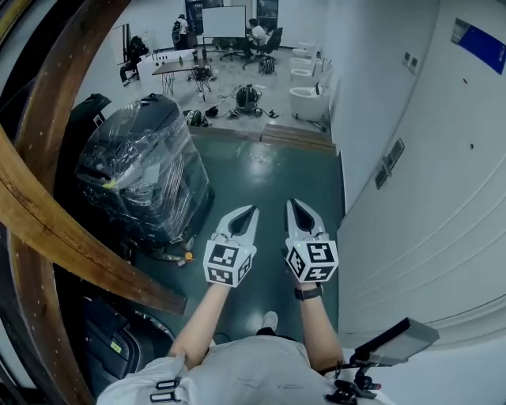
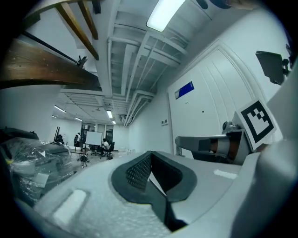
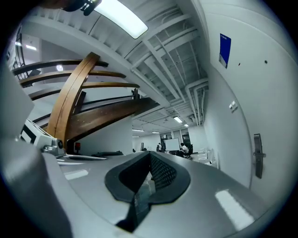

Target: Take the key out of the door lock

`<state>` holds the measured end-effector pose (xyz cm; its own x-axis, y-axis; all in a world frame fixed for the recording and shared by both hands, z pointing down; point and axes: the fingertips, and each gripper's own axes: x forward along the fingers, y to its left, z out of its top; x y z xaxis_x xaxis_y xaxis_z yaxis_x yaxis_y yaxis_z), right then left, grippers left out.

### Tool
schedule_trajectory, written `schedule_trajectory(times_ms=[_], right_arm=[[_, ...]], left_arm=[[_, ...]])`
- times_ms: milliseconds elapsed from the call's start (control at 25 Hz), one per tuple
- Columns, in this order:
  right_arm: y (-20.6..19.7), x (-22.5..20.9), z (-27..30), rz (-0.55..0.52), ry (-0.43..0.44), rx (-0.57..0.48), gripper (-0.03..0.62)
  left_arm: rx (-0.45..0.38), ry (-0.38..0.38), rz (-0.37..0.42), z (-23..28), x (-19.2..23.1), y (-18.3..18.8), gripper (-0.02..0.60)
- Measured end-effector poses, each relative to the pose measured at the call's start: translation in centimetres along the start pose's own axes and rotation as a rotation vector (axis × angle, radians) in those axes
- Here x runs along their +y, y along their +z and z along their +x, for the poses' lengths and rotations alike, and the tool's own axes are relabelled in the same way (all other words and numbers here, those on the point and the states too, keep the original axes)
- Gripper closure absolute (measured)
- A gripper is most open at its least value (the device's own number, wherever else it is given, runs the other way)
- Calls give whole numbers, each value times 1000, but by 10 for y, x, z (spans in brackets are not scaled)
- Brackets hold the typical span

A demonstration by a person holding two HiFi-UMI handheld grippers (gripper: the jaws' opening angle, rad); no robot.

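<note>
Head view, looking steeply down a corridor.

- One white door (image 1: 427, 182) fills the right side; one blue sign (image 1: 481, 43) sits high on it.
- One green floor (image 1: 269, 170) runs ahead to an open work area.
- Two curved wooden beams (image 1: 47, 213) cross at the left edge.
- One black bulky item wrapped in clear plastic (image 1: 142, 170) stands on the floor left of centre, just beside the beams.
- Far end: one whiteboard (image 1: 224, 21), two people (image 1: 257, 32) near it, and one surface (image 1: 178, 67) with clutter around it. Too small to count the chairs.
- Two bare forearms reach forward, each holding one tool. One watch (image 1: 308, 293) is on the right wrist.
- Left hand-held gripper (image 1: 247, 215): jaws pressed together, nothing between them. It is in the air above the floor.
- Right hand-held gripper (image 1: 299, 213): jaws also pressed together and empty. It is just beside the left one, both pointing down the corridor.
- Two marker cubes (image 1: 228, 263), one on each tool.
- One shoe tip (image 1: 270, 319) shows below the arms.
- One door handle (image 3: 257, 155) with its plate is on the white door. It lies to the right of both tools and well apart from them.
- Key: too small to make out at the handle plate in any view. Neither tool touches the door.
</note>
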<state>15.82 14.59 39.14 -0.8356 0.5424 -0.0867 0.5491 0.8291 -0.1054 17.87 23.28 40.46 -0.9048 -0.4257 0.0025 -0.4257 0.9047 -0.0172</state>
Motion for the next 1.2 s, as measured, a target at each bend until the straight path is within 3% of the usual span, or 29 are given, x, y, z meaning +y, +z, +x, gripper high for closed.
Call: schedule_trajectory(times_ms=[200,600,720,1000,1200], right_arm=[[0,-54,48,18,30,20,589],[-22,-140,119,41,-19,59,588],[-23,-173,137,24,-79,55,588],[-12,-267,208,50,-234,32,588],[4,-302,272,26,-273,26,589]], left_arm=[[-17,42,-7,69,18,8,580],[13,-3,-31,187,43,-11,580],[6,-50,-54,235,50,-15,580],[-22,-260,-62,367,59,-4,580],[-75,-306,-93,437,104,22,580]])
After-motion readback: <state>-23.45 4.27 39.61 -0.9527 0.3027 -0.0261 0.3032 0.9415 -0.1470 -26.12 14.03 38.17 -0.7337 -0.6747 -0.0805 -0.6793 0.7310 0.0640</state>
